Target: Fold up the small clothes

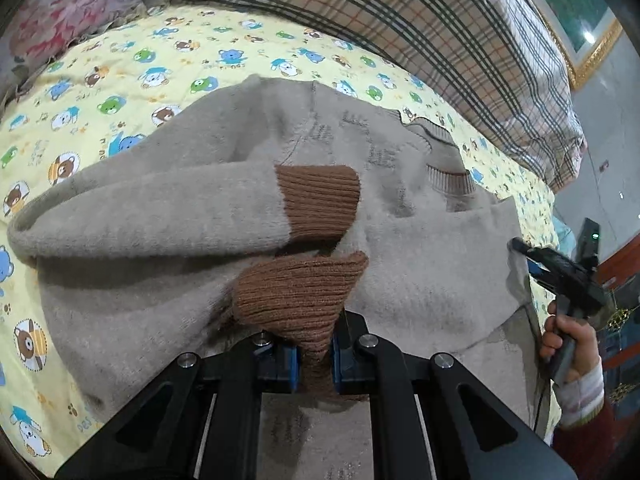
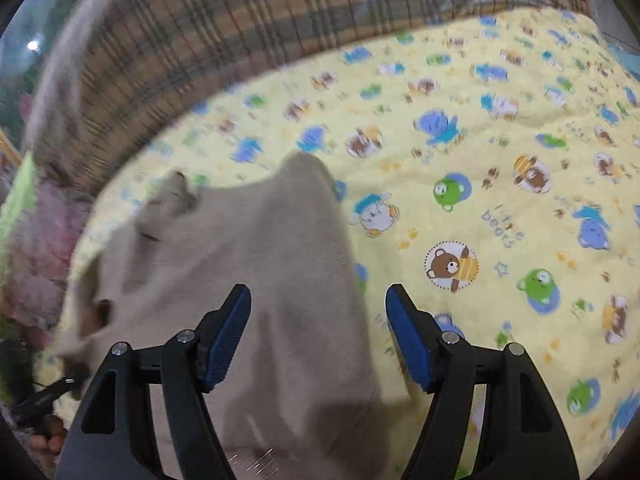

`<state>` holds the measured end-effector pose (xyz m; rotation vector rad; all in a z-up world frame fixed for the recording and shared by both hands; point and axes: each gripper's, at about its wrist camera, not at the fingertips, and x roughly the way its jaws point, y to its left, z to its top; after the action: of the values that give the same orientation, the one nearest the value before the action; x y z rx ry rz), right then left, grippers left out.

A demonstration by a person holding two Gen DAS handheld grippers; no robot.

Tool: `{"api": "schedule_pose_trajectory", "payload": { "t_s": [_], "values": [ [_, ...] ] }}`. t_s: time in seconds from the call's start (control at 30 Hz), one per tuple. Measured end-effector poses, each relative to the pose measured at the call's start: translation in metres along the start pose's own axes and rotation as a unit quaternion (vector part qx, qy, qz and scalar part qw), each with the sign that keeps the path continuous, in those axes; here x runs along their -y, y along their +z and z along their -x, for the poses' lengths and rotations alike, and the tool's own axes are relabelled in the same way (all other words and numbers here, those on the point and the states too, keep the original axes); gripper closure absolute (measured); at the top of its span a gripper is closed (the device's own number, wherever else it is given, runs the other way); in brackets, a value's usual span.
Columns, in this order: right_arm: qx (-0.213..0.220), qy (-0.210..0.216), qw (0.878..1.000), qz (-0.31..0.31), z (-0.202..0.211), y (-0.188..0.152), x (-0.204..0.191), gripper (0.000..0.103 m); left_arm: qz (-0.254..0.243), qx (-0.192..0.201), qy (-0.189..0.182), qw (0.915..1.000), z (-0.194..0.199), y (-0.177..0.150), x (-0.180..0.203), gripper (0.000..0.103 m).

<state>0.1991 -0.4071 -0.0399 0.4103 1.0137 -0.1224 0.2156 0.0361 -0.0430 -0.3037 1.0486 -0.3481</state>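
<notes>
My left gripper (image 1: 314, 354) clamps the sweater's brown cuff (image 1: 300, 296); my right gripper (image 2: 318, 336) hangs open, pressing nothing, the beige sweater (image 2: 260, 260) beneath its left finger.

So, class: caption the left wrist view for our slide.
Left gripper shut on a brown cuff of the beige sweater over a bear-print sheet.
</notes>
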Motion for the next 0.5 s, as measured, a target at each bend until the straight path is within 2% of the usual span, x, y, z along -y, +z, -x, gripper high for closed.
{"api": "schedule_pose_trajectory", "payload": {
  "t_s": [0.03,0.07,0.13,0.23,0.37,0.43,0.5],
  "values": [
    [-0.013,0.007,1.000,-0.001,-0.007,0.001,0.004,0.096,0.000,-0.001,-0.001,1.0000,0.000,0.002,0.001,0.093],
    [-0.012,0.010,1.000,-0.010,-0.007,0.002,0.009,0.095,-0.001,-0.001,-0.006,1.0000,-0.001,0.004,0.004,0.093],
    [0.026,0.017,0.999,-0.028,0.013,0.004,0.022,0.095,-0.011,-0.001,-0.026,0.9996,-0.005,0.010,0.016,0.093],
    [0.064,0.005,0.997,-0.041,0.037,0.004,0.040,0.096,-0.038,0.003,-0.025,0.9989,-0.015,0.014,0.037,0.093],
    [0.045,-0.010,0.998,-0.041,0.023,-0.001,0.049,0.095,-0.024,-0.016,0.001,0.9996,-0.037,0.014,0.033,0.092],
    [0.033,-0.013,0.998,-0.051,0.013,-0.006,0.053,0.093,-0.006,-0.031,0.002,0.9995,-0.040,0.012,0.020,0.087],
    [0.039,-0.009,0.997,-0.065,0.015,-0.011,0.054,0.089,0.004,-0.035,-0.003,0.9994,-0.035,0.009,0.012,0.076]
  ]
}}
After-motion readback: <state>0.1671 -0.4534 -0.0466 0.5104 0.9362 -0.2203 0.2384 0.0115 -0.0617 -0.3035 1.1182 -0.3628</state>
